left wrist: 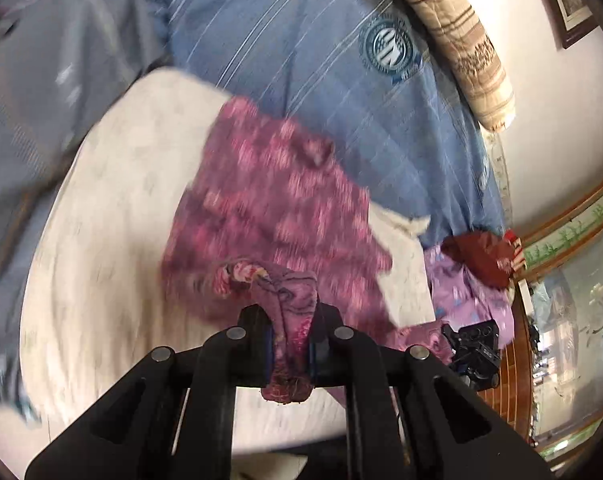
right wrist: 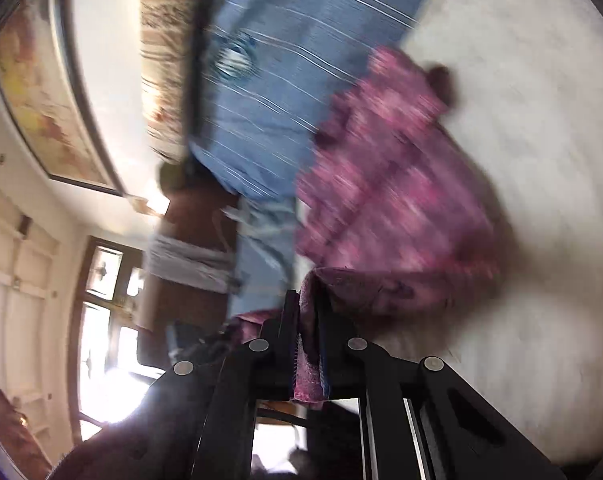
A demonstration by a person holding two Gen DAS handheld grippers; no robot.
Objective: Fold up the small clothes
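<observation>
Both grippers, left (left wrist: 289,322) and right (right wrist: 307,312), are clamped on bunched edges of the pink patterned garment (left wrist: 277,200), which hangs blurred above the white sheet (left wrist: 113,216).

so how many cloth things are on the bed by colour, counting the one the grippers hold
pink patterned garment, held by the left gripper and right gripper: 1
lilac patterned cloth: 1
dark red cloth: 1
blue striped cover: 1
white sheet: 1
total: 5
</observation>
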